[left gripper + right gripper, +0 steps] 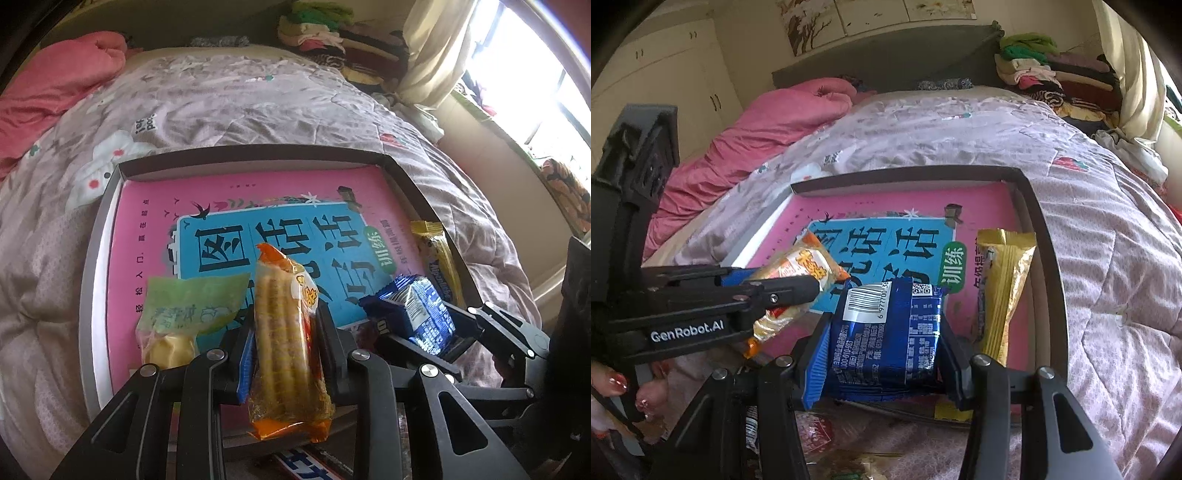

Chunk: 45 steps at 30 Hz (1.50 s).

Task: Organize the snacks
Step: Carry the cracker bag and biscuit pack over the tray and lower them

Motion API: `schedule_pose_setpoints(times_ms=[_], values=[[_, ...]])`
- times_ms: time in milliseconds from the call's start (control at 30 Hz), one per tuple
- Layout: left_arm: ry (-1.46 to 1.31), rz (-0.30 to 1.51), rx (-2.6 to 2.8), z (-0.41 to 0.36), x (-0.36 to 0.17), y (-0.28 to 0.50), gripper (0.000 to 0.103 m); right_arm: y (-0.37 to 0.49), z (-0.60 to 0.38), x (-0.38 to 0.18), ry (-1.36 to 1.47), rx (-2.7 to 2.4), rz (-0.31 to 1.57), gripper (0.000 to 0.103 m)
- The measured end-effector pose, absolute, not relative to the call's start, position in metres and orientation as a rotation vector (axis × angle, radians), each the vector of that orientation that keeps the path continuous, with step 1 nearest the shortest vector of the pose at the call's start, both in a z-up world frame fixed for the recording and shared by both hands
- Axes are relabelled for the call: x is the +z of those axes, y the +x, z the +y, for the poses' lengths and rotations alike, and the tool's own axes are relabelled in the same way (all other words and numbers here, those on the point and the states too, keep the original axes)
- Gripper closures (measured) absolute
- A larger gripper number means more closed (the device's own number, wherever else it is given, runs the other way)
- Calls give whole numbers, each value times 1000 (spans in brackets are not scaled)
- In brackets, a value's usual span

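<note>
- Left gripper [286, 325]: matte black linkage arms with triangular cut-outs, round silver pivot screws, blue finger pads [245, 363].
- Right gripper [884, 332]: the same black build, silver pivots, ribbed blue pads [816, 363].
- White "GenRobot.AI" lettering marks the left gripper's side.
- Person's fingers [646, 400]: glossy red, decorated nail polish.

An orange-ended biscuit pack [286, 343] stands clamped lengthwise between black fingers above the shallow grey-rimmed box [92, 266]. A blue foil snack pack [886, 332], barcode side up, is likewise pinched over the box's near edge. Inside, on the pink book cover, lie a green-topped packet [184, 314] at left and a gold wafer bar [1001, 291] along the right wall.
</note>
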<state>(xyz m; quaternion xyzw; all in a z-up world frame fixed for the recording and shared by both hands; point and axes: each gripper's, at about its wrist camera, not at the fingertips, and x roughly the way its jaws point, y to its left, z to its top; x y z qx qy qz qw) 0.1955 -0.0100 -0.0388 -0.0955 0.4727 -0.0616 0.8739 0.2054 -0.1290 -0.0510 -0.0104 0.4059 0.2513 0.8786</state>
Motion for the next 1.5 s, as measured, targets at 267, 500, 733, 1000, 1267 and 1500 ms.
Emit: schedule_pose_setpoints(times_ms=[267,500,733,1000,1267,1500], values=[[-210,990,-129,-8,-43,193,73,207,-130,-56,3,526,871,51],[-201,986,-129,-9,-45,192,73,206,-129,-56,-8,518,868,51],[-212,984,-128,-6,-45,191,72,205,-127,-56,-13,507,869,51],[-217,984,-131,-5,-46,191,72,201,-131,-51,-16,495,861,50],[-221,991,-140,-8,-47,190,68,199,-134,-46,-19,479,837,49],[-213,994,-124,-8,-46,189,61,199,-133,-42,-28,478,826,49]])
